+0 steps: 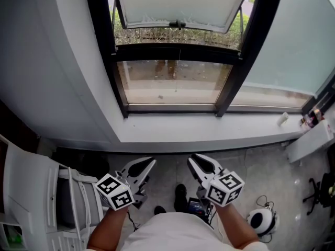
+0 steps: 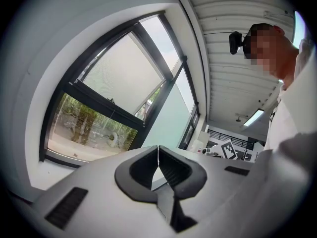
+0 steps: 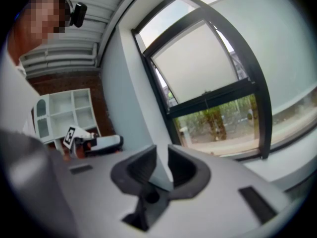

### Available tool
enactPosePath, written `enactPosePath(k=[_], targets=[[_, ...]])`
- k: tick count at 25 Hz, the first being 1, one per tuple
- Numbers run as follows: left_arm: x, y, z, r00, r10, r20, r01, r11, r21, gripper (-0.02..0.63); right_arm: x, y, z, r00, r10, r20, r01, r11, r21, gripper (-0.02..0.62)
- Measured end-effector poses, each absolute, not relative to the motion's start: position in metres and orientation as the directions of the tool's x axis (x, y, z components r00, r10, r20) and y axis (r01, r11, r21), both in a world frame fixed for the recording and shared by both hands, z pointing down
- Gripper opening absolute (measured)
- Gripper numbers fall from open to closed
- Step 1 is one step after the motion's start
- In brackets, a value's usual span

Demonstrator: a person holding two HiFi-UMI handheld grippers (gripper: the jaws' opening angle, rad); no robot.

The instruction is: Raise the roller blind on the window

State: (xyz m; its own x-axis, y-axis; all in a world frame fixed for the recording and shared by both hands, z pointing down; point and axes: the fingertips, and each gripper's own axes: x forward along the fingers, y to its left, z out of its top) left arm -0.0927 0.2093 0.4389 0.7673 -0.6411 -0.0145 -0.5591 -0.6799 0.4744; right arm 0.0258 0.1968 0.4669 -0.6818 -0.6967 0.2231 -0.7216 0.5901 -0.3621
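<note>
L gripper (image 1: 149,163) jaws shut, nothing between. R gripper (image 1: 194,161) jaws a bit apart, empty. Both near, side by side, well short of window sill (image 1: 209,132), open air ahead. Far centre, roller blind (image 1: 178,1) covers upper pane, its bottom edge above clear lower glass (image 1: 172,82).
</note>
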Motion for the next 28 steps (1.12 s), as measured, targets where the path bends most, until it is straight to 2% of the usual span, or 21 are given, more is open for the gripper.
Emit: enactPosePath(k=[28], targets=[[-0.014,0.038,0.454,0.678,-0.732,0.068,-0.660,-0.566,0.494,0.021,0.113,-0.004,0.483,-0.740,-0.622,0.258,-0.669,0.639,-0.378,0.064]])
